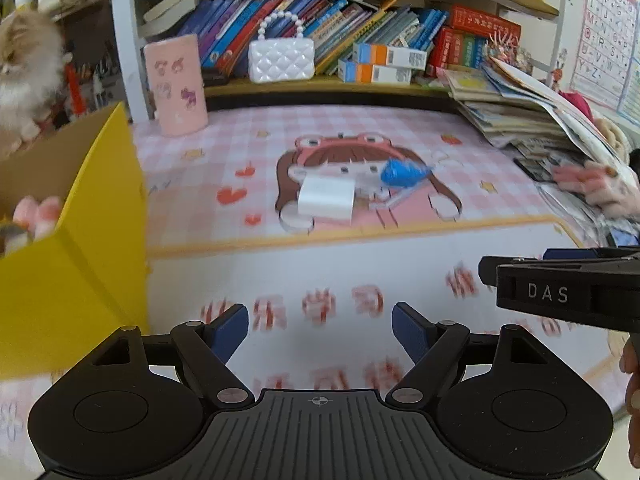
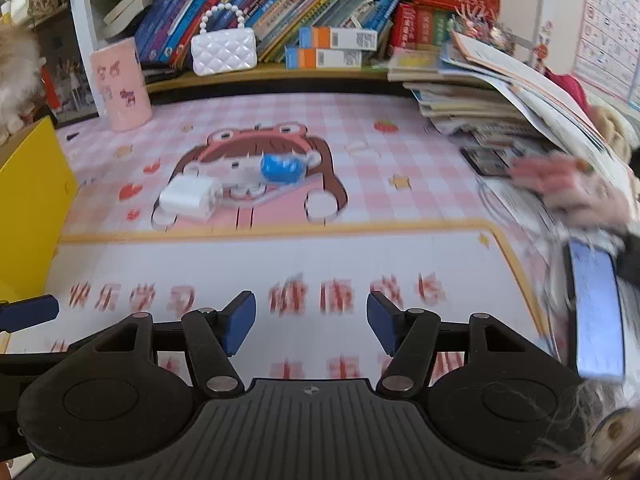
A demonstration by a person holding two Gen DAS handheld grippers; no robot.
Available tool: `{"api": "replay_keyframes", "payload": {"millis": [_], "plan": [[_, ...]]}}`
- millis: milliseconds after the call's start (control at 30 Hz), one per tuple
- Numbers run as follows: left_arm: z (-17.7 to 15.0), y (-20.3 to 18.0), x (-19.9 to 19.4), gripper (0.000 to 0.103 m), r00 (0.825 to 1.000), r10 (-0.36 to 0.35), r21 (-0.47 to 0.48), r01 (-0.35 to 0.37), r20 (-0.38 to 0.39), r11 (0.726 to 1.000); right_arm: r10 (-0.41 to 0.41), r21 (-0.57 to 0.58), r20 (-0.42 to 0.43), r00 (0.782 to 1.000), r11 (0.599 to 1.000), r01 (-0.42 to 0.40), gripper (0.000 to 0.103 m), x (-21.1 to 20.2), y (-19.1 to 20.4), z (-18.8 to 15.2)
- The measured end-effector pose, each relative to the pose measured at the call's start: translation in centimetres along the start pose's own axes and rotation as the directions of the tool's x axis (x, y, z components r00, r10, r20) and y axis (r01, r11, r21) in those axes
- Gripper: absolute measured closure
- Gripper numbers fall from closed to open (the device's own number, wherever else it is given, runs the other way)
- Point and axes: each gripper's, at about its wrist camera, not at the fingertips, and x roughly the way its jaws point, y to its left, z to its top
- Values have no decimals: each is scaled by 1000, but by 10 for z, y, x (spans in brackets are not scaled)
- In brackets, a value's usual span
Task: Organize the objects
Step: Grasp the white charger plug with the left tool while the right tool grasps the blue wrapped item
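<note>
A white box-shaped object point(image 1: 326, 198) point(image 2: 190, 196) lies on the pink cartoon desk mat point(image 1: 360, 272) point(image 2: 280, 256), and a blue round object point(image 1: 402, 172) point(image 2: 282, 168) lies just right of it. Both sit well ahead of my grippers. My left gripper point(image 1: 320, 330) stands open over the mat's near part, nothing between its blue pads. Beside it, my right gripper point(image 2: 311, 326) is open and empty too; its black body point(image 1: 560, 292) shows at the right of the left wrist view. A yellow cardboard box point(image 1: 76, 248) point(image 2: 28, 208) stands at the left with plush toys point(image 1: 38, 212) inside.
A pink cup point(image 1: 176, 84) point(image 2: 122, 82) stands at the mat's far left. The shelf behind holds books, a white quilted purse point(image 1: 280, 58) point(image 2: 224, 54) and small cartons. A stack of magazines point(image 1: 532, 120) point(image 2: 500, 108) and a plush thing point(image 2: 576, 188) crowd the right side. A fluffy cat point(image 1: 24, 68) sits beyond the yellow box.
</note>
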Motion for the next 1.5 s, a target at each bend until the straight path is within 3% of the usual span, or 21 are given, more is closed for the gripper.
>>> {"api": "replay_keyframes", "payload": {"millis": [200,367,700,833,1067,1367,1400,1467,1500], "plan": [[35,-6,34,22,999,39,-10,-39,32,999,53,-6,43,998,999,-52,43,38,-13,46],[56,-11,66,23,998,56,-28,-56,15,998,84,-11,53,995,996,-83,39,67,-18,76],[72,-25,119,23,996,84,18,-84,-17,996,137,-48,52,989,990,-134,33,95,-20,102],[70,-28,128,33,997,76,41,-75,-32,996,151,-53,28,988,987,-150,31,105,-20,103],[67,-23,117,34,996,81,45,-79,-32,996,186,-75,-3,983,980,-186,28,122,-12,104],[52,7,61,34,996,90,-109,-91,-7,990,171,-138,-38,985,975,-174,31,155,5,106],[50,8,55,34,996,90,-124,-89,0,988,171,-133,-40,984,976,-175,33,156,5,105],[47,12,44,34,996,89,-147,-86,16,985,167,-127,-43,985,977,-171,53,158,5,104],[46,13,38,34,996,90,-157,-85,25,984,165,-126,-49,985,977,-170,59,159,4,104]]}}
